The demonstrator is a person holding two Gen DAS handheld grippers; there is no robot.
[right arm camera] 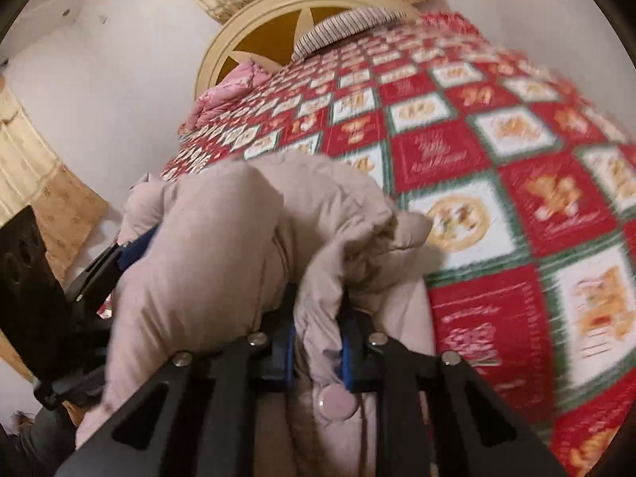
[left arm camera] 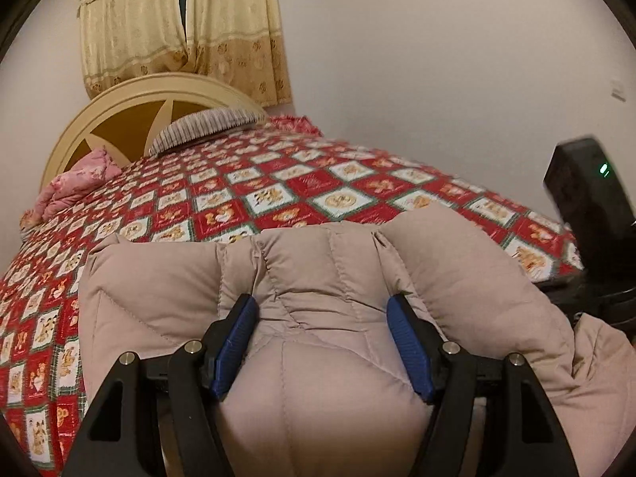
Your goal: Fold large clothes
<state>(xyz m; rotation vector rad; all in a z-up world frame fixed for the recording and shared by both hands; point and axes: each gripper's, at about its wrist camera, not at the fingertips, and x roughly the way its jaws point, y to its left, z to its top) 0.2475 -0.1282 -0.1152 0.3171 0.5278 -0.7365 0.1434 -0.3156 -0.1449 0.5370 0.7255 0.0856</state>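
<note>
Lying on one bed [left arm camera: 278, 183], one puffy beige coat [left arm camera: 326, 278] is caught by two grippers: the left gripper [left arm camera: 322, 310] has its jaws clenched wide around a padded bulge, and the right gripper [right arm camera: 318, 310] pinches a narrow fold between its jaws.

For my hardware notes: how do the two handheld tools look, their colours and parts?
Both the left tool and the right tool have black angular linkage arms with round silver pins and ribbed blue pads on the fingers. The right tool's black body carries a small green light.
</note>
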